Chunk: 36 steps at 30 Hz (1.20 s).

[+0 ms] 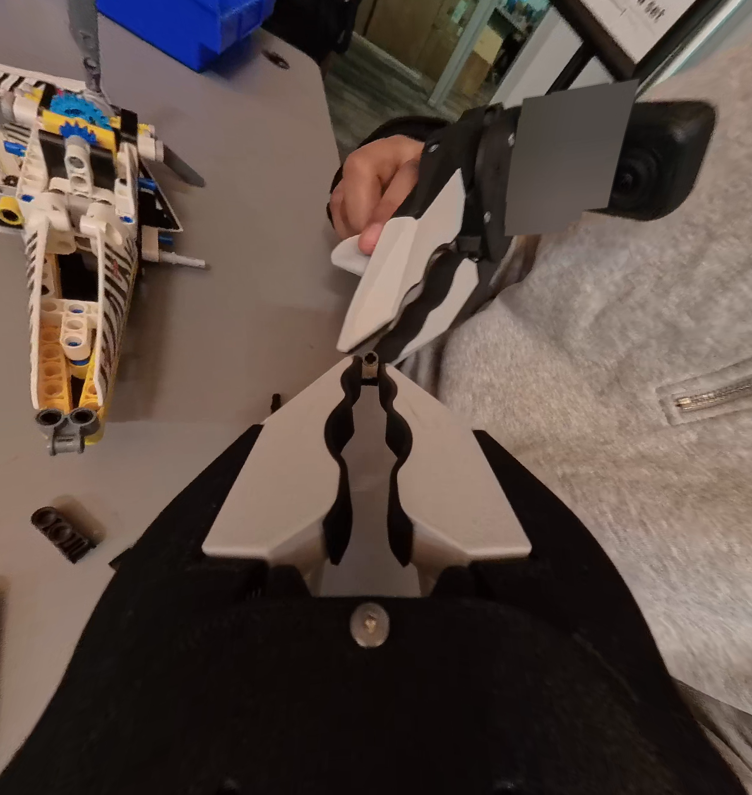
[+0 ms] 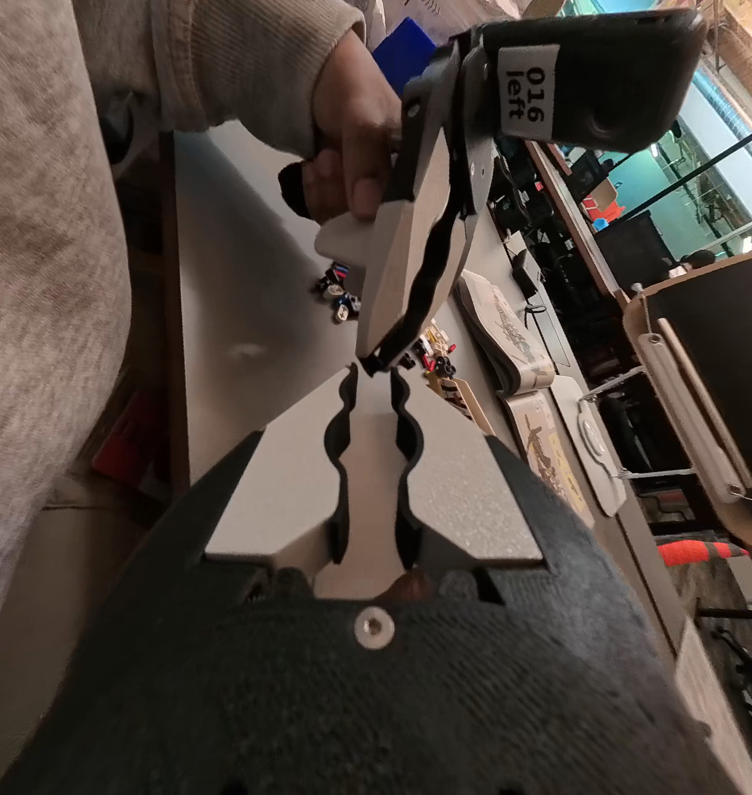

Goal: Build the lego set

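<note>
Tabletop [image 1: 245, 301]: smooth grey surface with a rounded corner, seen in both wrist views; its near edge runs beside the person's grey fleece jacket [image 1: 623, 430].
Left tool [image 1: 369, 371]: white fingers with wavy black pads, closed narrow on a small dark cylindrical Lego pin [image 1: 369, 363] gripped at the very tips, held above the tabletop edge.
Right tool [image 2: 373, 378]: jaws a narrow gap apart with nothing between them; its tips sit just beside the tips of the left tool, and from the left wrist view it appears nearly closed.
Hands: one hand [image 1: 369, 193] wraps the right tool's handle; the other hand [image 2: 352, 142], emerging from a beige ribbed sleeve, grips the left tool.
Partly built Lego model [image 1: 73, 241]: white, zebra-striped and yellow Technic body with blue gears, lying on the tabletop well to the left of the tools, over open instruction pages.
Loose parts: black three-hole Lego beam [image 1: 64, 533] on the tabletop near the left tool's base; scattered small black, red and white pieces [image 2: 430, 352] farther along the surface.
Blue plastic bin [image 1: 185, 30]: at the far edge of the tabletop.
Room: stacked booklets [image 2: 511, 344] beside the loose pieces, further desks, dark monitors and teal-lit glazing beyond; patterned carpet past the tabletop corner.
</note>
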{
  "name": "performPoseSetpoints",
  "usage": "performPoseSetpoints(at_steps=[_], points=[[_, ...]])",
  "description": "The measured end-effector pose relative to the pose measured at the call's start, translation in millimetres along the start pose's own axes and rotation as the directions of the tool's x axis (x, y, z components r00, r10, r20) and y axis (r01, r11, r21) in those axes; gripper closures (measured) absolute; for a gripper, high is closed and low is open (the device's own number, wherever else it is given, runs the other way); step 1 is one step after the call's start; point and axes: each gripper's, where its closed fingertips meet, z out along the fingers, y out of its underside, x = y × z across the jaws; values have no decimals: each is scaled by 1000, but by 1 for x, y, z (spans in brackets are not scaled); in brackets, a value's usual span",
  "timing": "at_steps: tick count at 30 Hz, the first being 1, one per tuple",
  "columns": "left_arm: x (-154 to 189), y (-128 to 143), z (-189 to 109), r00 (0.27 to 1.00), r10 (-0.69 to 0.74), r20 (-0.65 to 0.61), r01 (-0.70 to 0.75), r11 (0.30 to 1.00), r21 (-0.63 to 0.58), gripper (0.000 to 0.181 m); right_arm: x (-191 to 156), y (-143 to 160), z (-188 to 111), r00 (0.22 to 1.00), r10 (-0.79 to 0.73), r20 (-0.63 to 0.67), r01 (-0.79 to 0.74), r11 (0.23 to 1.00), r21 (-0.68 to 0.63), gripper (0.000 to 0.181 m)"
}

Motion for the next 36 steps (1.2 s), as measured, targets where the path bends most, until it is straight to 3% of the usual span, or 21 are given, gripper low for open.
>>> performPoseSetpoints(at_steps=[5, 15, 23, 30, 33, 36], points=[[1, -4, -5, 999, -29, -28, 30, 999, 38, 176, 5, -13, -4, 999, -29, -35, 31, 998, 57, 167], [2, -7, -4, 996, -67, -51, 70, 995, 65, 176, 6, -6, -1, 996, -87, -36, 86, 996, -9, 174], [-8, -28, -17, 993, -118, -33, 122, 970, 210, 159, 33, -9, -9, 970, -109, -218, 105, 994, -28, 174], [1, -44, -17, 989, -88, -117, 120, 947, 299, 161, 54, -15, -9, 915, -128, -383, 122, 992, -40, 175], [1, -51, -24, 990, -69, -120, 107, 929, 354, 176, 59, -21, -11, 905, -98, -413, 105, 994, -7, 175], [3, -54, -28, 989, -57, -137, 105, 921, 375, 176, 61, -26, -11, 905, -52, -423, 72, 997, 32, 175]])
